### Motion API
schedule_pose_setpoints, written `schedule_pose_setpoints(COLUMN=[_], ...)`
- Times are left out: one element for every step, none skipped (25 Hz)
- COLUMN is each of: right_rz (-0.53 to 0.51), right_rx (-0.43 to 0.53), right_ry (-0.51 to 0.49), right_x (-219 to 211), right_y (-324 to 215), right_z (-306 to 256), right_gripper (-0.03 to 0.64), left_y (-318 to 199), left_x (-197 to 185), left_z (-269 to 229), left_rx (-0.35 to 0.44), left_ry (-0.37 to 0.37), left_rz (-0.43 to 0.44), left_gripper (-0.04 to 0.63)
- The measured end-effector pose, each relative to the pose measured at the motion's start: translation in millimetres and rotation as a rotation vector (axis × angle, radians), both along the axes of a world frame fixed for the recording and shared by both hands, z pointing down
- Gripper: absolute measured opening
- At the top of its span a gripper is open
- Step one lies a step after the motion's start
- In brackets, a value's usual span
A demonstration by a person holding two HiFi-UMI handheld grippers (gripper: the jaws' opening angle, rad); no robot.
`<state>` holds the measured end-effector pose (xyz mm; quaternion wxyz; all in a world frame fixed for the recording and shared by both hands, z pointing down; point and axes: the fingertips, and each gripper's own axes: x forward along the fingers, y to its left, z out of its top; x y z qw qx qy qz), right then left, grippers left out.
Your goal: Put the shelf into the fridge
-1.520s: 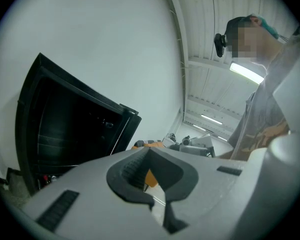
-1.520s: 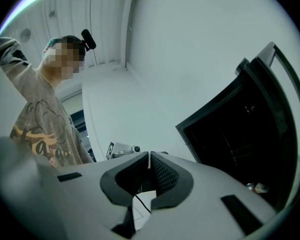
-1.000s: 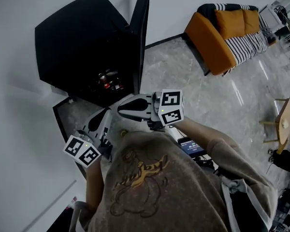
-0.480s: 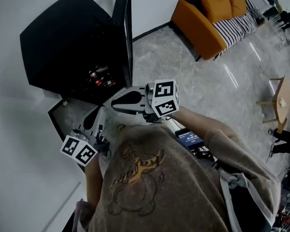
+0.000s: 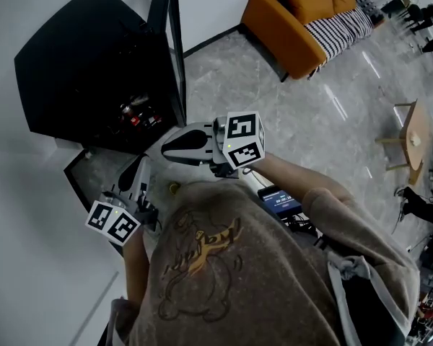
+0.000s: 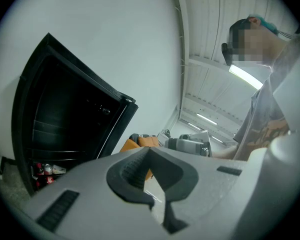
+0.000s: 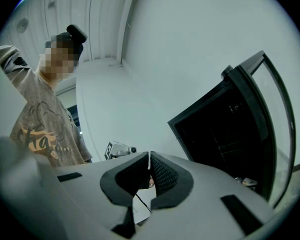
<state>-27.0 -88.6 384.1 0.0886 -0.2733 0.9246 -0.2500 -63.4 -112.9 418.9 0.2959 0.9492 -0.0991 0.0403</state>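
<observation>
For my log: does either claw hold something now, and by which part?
Nothing is held; the left claw and the right claw are both shut and empty.

**Fridge** (image 5: 79, 63), 10 o'clock: I read the casing as matt black, and the door (image 5: 172, 56) as a glossy, glass-like pane.
**Floor** (image 5: 325, 143): grey, stone-look, polished, with streaks of glare.
**Sofa** (image 5: 281, 31), 1 o'clock: smooth orange upholstery with a striped woven cloth over it.
**Left gripper** (image 6: 149, 151), **right gripper** (image 7: 149, 156): I log matt grey plastic shells. The pads (image 7: 162, 176) are dark, ribbed and rubbery.
**Marker cube** (image 5: 243, 139): matt black-and-white print.
**Shirt** (image 5: 224, 280): soft brown cloth, printed.
</observation>
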Motion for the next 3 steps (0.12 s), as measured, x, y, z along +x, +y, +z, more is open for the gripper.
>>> schedule_pose_setpoints(right_rz=[0.002,0.003,0.004], right_rx=[-0.001,-0.002,-0.003], right_ry=[0.003,0.007,0.011], right_x=[1.2,2.3,3.3], right_y=[0.8,1.5,2.2], right_z=[0.9,2.1,3.4], right_gripper=[0.028,0.028,0.028], left_y=[0.3,0.7,1.1], left_x=[0.6,1.2,1.8], left_z=[1.0,2.1,3.4], left_rx=[0.0,0.0,0.0], left_ry=[0.001,0.002,0.004], left_rz=[0.001,0.002,0.003], left_gripper=[0.005,0.005,0.005])
